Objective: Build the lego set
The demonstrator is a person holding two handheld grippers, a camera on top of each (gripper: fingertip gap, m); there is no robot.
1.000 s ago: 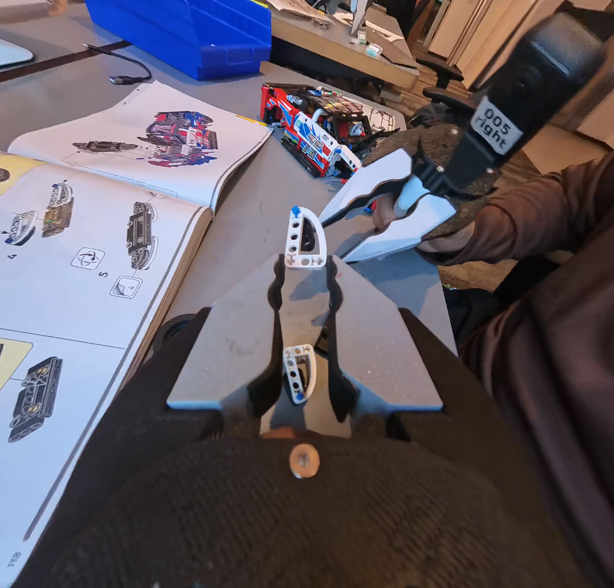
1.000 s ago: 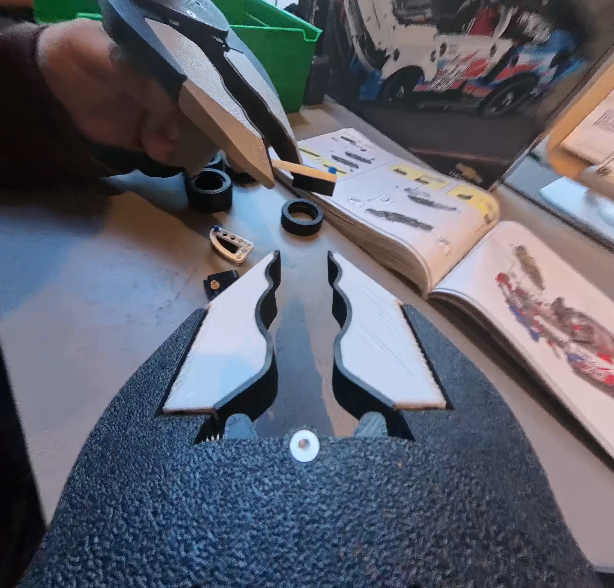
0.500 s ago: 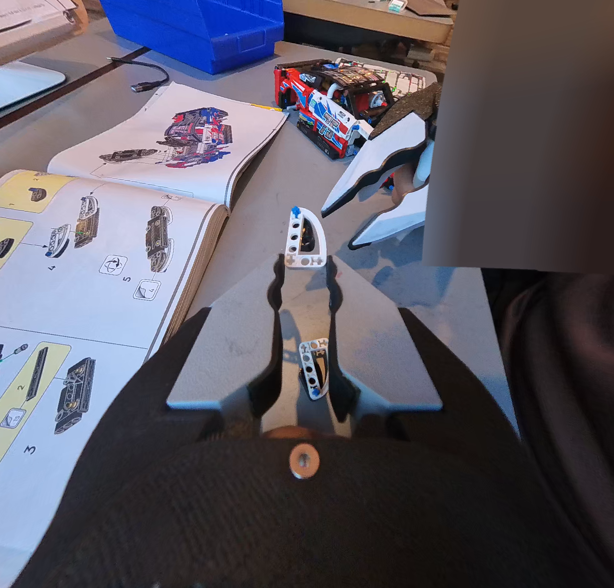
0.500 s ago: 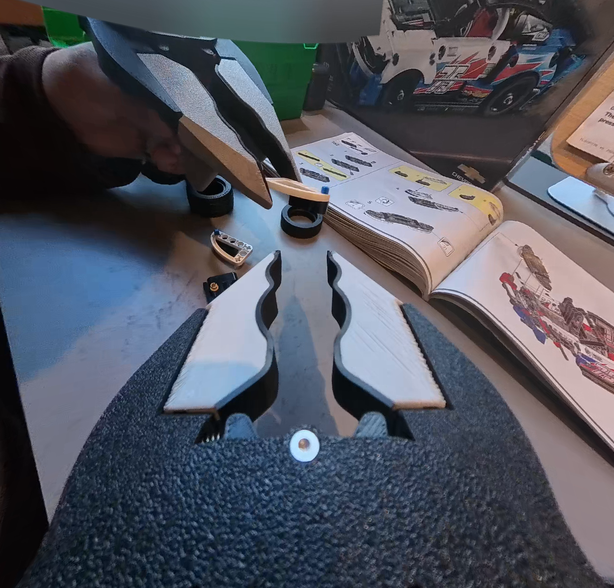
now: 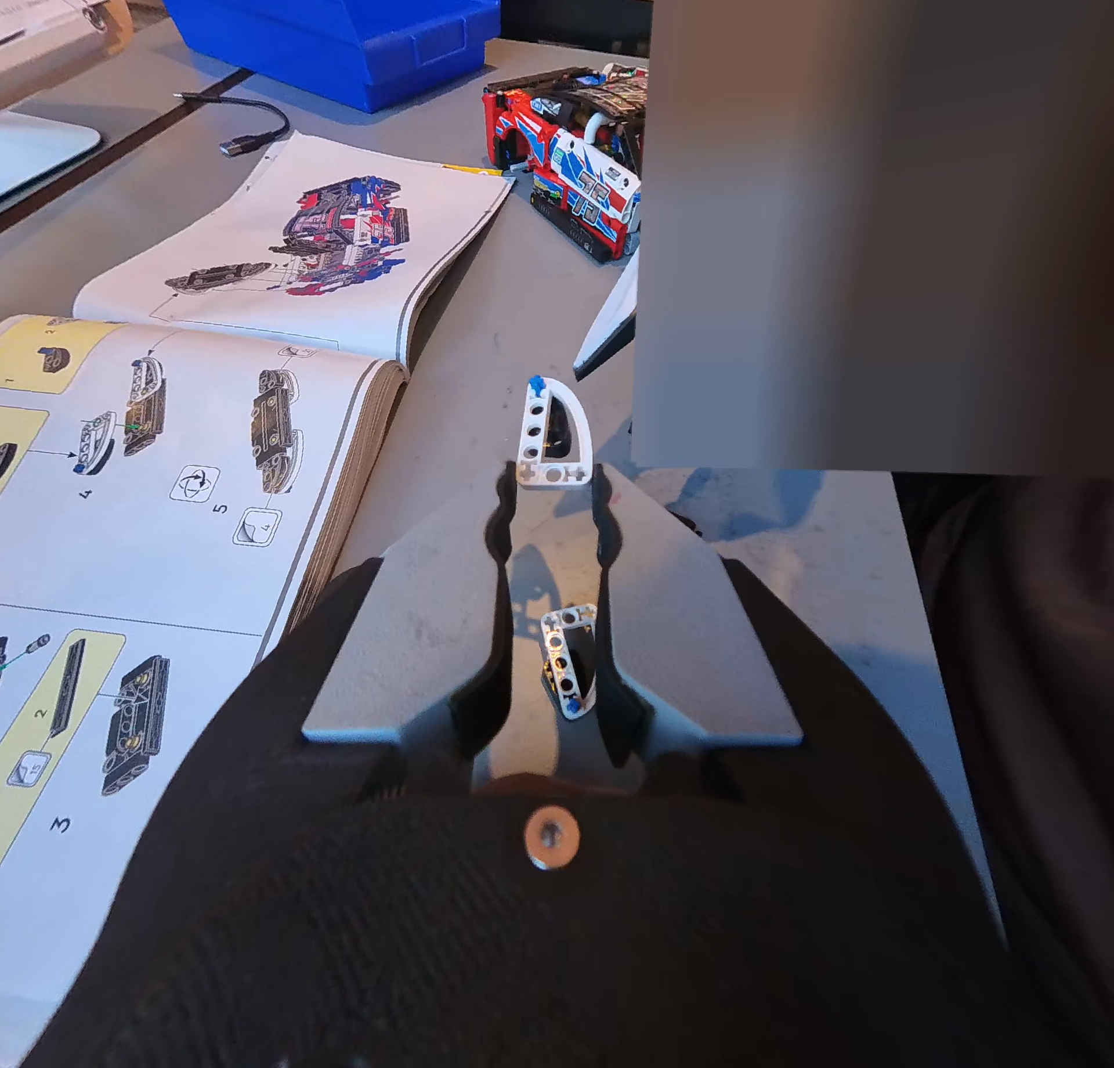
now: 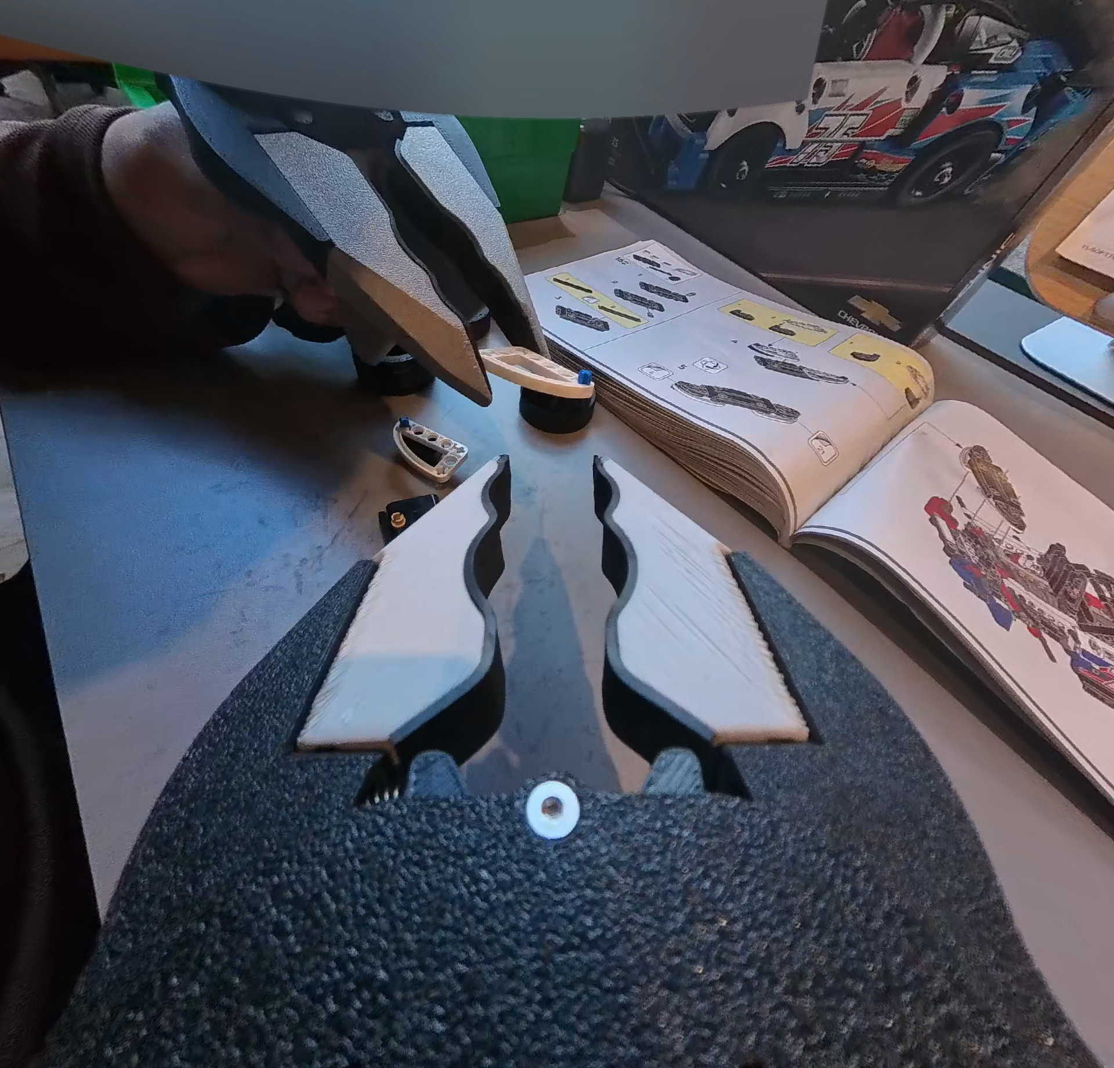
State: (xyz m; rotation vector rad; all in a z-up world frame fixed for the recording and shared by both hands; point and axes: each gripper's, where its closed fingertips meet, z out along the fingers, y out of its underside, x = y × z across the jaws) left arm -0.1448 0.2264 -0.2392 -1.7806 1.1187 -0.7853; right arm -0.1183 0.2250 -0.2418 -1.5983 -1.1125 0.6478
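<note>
My left gripper (image 5: 553, 477) is shut on a white curved Lego panel (image 5: 553, 436) with a blue pin at its far end, held above the grey table. The panel also shows in the right wrist view (image 6: 536, 372), sticking out of the left gripper's fingers (image 6: 416, 315). A second white panel (image 5: 569, 659) lies on the table under the left gripper; it also shows in the right wrist view (image 6: 429, 451). My right gripper (image 6: 551, 478) is open and empty, just short of that panel. One of its white fingers (image 5: 609, 327) shows in the left wrist view.
An open instruction book (image 5: 211, 436) lies to the left, also seen in the right wrist view (image 6: 753, 376). A part-built red, white and blue Lego car (image 5: 566, 158) and a blue bin (image 5: 337, 14) stand beyond. Black tyres (image 6: 557, 409), a small black piece (image 6: 404, 517), the set's box (image 6: 874, 195) and a green bin (image 6: 524, 164) are near. Left and right tips are no more than a few centimetres apart.
My left gripper has come lower and closer to the right gripper, still holding the panel. The right gripper has slid towards the right edge of the left wrist view.
</note>
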